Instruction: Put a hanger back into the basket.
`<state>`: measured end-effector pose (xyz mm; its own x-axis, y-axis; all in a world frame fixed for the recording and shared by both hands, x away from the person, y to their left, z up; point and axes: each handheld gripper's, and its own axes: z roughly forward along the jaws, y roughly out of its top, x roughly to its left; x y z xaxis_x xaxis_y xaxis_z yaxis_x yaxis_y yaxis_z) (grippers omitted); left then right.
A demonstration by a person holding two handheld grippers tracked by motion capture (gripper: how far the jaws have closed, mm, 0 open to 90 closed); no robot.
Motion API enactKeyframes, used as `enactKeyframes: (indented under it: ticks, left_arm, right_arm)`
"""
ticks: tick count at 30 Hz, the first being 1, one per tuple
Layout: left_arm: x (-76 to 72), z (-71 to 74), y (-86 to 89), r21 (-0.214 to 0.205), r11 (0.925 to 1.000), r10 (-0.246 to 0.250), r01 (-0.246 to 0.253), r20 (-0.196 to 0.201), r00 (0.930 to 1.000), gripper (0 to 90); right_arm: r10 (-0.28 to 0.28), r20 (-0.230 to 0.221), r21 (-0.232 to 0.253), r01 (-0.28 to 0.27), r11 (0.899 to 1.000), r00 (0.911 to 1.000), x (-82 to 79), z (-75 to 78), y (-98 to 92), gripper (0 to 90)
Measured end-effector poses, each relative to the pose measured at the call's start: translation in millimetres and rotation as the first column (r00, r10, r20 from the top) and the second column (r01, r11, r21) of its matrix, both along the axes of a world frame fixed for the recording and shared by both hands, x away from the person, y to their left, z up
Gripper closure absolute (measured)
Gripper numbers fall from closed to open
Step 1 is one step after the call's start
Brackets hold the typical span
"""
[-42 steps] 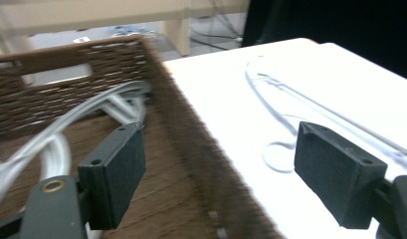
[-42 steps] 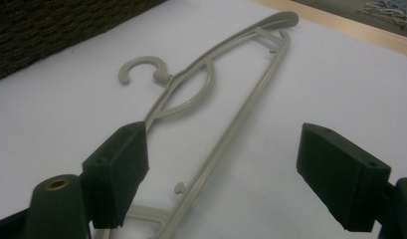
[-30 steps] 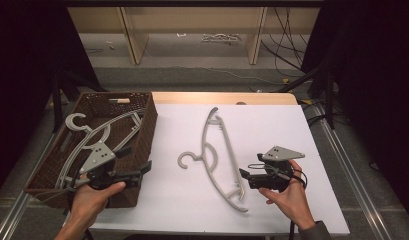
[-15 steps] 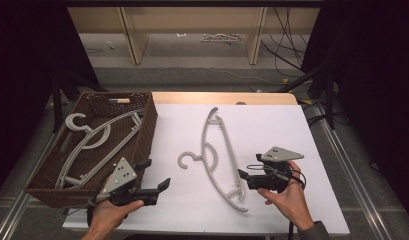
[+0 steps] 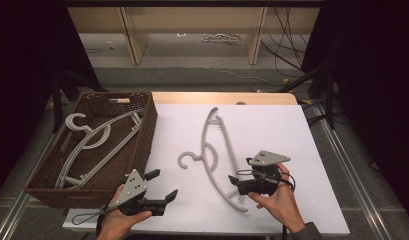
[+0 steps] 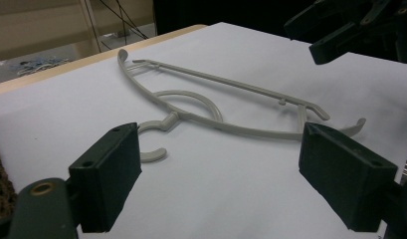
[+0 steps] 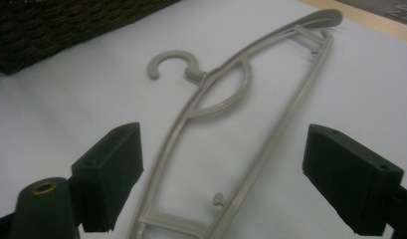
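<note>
**Both tongs open, one hanger between them**

A grey plastic hanger (image 5: 218,152) lies flat on the white sheet covering the worktop (image 5: 292,125), just right of the wicker basket (image 5: 142,135). Its long axis runs from the far middle of the sheet toward the near edge, slanting slightly to the right as it comes closer; the hook curls out to the left, toward the basket.

The right tongs (image 5: 233,181) sit almost on the near end of the hanger, jaws spread wide and released. In the right gripper view the near end of the hanger (image 7: 231,129) lies between the two black jaws, its length running away from the camera. This hand is the nearer one — I would judge it best placed to close on the near arm or the crossbar.

The left tongs (image 5: 163,186) hover at the near-left edge of the sheet, also released, holding nothing. From there the hanger (image 6: 216,107) lies ahead and to the right, seen broadside, with the hook pointing back toward these jaws — the hook looks like their natural target.

The hanger is thin, pale grey, with a half-ring under the hook, small notches near the tips and a slim crossbar. Several similar hangers (image 5: 92,145) already lie in the basket.
</note>
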<state>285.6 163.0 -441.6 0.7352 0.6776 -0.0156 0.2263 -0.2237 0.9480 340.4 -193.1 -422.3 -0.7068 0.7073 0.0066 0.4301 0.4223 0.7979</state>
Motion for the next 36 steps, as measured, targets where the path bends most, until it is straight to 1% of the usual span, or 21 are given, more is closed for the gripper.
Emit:
enactKeyframes:
  ticks: [3,6,9,10,11,12,15,16,18,19,20,21,23,24,27,29,31,32,33,34,36]
  left_arm:
    - [-0.7,0.5,0.3,0.011,0.9999,-0.007,0.006,0.007,1.0,16.3]
    - [-1.4,2.1,0.7,-0.006,1.0,-0.002,0.002,0.02,0.9998,16.3]
    - [-0.3,2.0,2.1,0.008,1.0,0.0,0.0,0.03,0.9995,16.3]
    - [0.0,1.7,2.5,0.01,0.9999,0.004,-0.004,0.031,0.9995,16.3]
    - [0.6,1.8,3.6,0.014,0.9999,0.006,-0.006,0.032,0.9995,16.3]
    - [2.2,1.9,5.3,0.007,0.9999,0.009,-0.009,0.027,0.9996,16.3]
    - [2.8,2.5,6.6,0.004,0.9999,0.011,-0.011,0.025,0.9996,16.3]
    - [3.6,3.0,7.9,0.006,0.9999,0.013,-0.013,0.03,0.9995,16.3]
    - [3.9,2.7,8.5,-0.002,0.9999,0.015,-0.015,0.026,0.9995,16.3]
    - [4.1,2.5,8.7,0.001,0.9999,0.015,-0.015,0.024,0.9996,16.3]
    - [5.0,2.0,8.2,0.003,1.0,0.004,-0.004,0.032,0.9995,16.3]
    - [4.3,2.3,7.9,0.005,1.0,0.008,-0.008,0.03,0.9995,16.4]
    - [4.2,2.4,7.9,0.011,0.9999,0.001,-0.001,0.031,0.9995,16.5]
    - [4.2,2.4,7.9,0.011,0.9999,0.001,-0.001,0.031,0.9995,16.5]
    - [3.6,1.6,7.0,0.013,0.9999,0.005,-0.005,0.018,0.9998,16.6]
    - [3.5,1.8,6.4,0.021,0.9998,0.001,-0.001,0.022,0.9997,16.6]
    - [3.2,1.5,5.8,0.019,0.9998,-0.002,0.001,0.021,0.9998,16.7]
    - [3.0,1.6,5.6,0.022,0.9998,-0.001,0.0,0.022,0.9998,16.7]
    - [3.7,1.1,5.3,0.026,0.9997,-0.005,0.005,0.025,0.9997,17.2]
    - [3.7,1.1,5.3,0.026,0.9997,-0.005,0.005,0.025,0.9997,17.4]
    - [3.2,1.0,5.6,0.035,0.9994,-0.003,0.003,0.02,0.9998,17.4]
  right_arm:
    - [0.011,-0.009,-0.023,-0.011,1.0,0.9999,1.5,-3.8,6.6,16.7]
    - [0.032,-0.032,-0.06,-0.033,0.998,0.999,4.1,-10.1,21.7,16.7]
    - [0.053,-0.042,-0.084,-0.056,0.995,0.9977,7.7,-13.0,29.3,16.9]
    - [0.059,-0.059,-0.109,-0.065,0.992,0.9965,11.8,-16.6,36.5,17.3]
    - [0.059,-0.059,-0.109,-0.065,0.992,0.9965,11.8,-16.6,36.5,17.3]
    - [0.066,-0.085,-0.135,-0.077,0.988,0.9942,16.6,-21.1,43.7,18.3]
    - [0.075,-0.094,-0.148,-0.089,0.985,0.9928,21.0,-26.4,50.6,22.6]
    - [0.097,-0.125,-0.178,-0.118,0.977,0.9875,24.9,-29.5,58.4,26.3]
    - [0.094,-0.121,-0.188,-0.116,0.975,0.9882,26.3,-31.1,61.7,26.3]
    - [0.094,-0.151,-0.208,-0.124,0.97,0.9842,27.7,-30.6,64.7,26.7]
    - [0.105,-0.175,-0.241,-0.146,0.96,0.979,32.0,-32.2,69.8,31.9]
    - [0.114,-0.187,-0.26,-0.161,0.952,0.9757,33.9,-33.5,71.7,32.6]
    - [0.108,-0.22,-0.282,-0.169,0.944,0.9695,36.9,-36.1,74.5,35.4]
    - [0.108,-0.22,-0.282,-0.169,0.944,0.9695,36.9,-36.1,74.5,35.4]
    - [0.106,-0.26,-0.284,-0.181,0.942,0.9597,43.3,-41.3,78.1,40.3]
    - [0.112,-0.269,-0.29,-0.192,0.938,0.9567,45.7,-42.7,81.1,43.0]
    - [0.118,-0.291,-0.29,-0.205,0.935,0.9495,48.0,-43.9,84.8,45.5]
    - [0.118,-0.291,-0.29,-0.205,0.935,0.9495,48.0,-43.9,84.8,45.5]
    - [0.131,-0.308,-0.295,-0.225,0.929,0.9424,51.4,-45.9,88.4,49.4]
    - [0.126,-0.321,-0.301,-0.227,0.926,0.9386,52.6,-46.8,90.4,49.9]
    - [0.114,-0.328,-0.31,-0.221,0.925,0.9378,53.5,-45.9,92.0,51.2]
